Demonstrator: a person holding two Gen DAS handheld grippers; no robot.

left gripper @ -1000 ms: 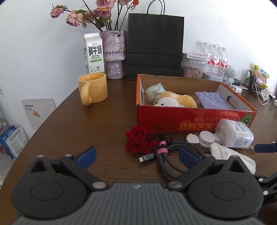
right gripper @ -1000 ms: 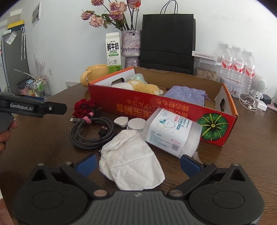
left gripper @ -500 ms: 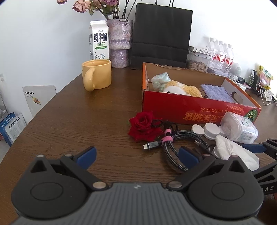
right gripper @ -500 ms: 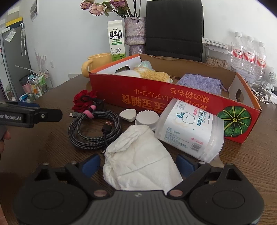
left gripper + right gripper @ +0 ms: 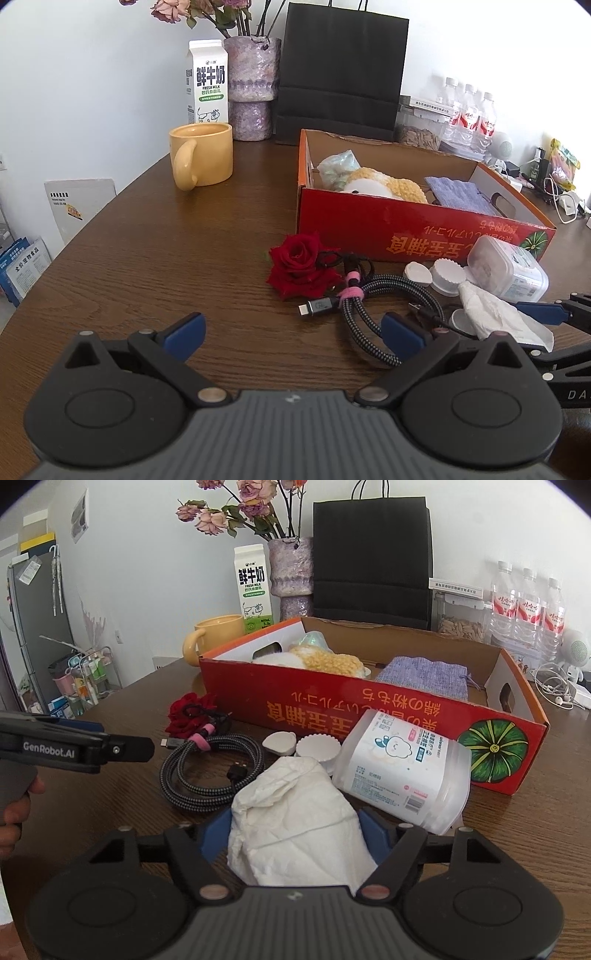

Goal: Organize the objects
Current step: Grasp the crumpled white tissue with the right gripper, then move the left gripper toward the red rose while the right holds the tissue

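A crumpled white tissue (image 5: 295, 812) lies on the brown table in front of a red cardboard box (image 5: 369, 709). My right gripper (image 5: 295, 834) has closed in on the tissue, with its blue pads against both sides. The tissue also shows in the left wrist view (image 5: 495, 314). My left gripper (image 5: 291, 328) is open and empty above bare table, short of a red rose (image 5: 299, 266) and a coiled braided cable (image 5: 373, 314). A plastic cotton-swab tub (image 5: 402, 768) and two white caps (image 5: 317, 746) lie beside the tissue.
The box holds a yellow plush toy (image 5: 384, 188), a teal item and a purple pouch (image 5: 424, 675). A yellow mug (image 5: 201, 158), milk carton (image 5: 207, 81), vase, black paper bag (image 5: 340, 74) and water bottles (image 5: 528, 605) stand behind.
My right gripper moved forward over the tissue and closed its fingers onto it. My left gripper drew nearer to the rose and cable, staying open.
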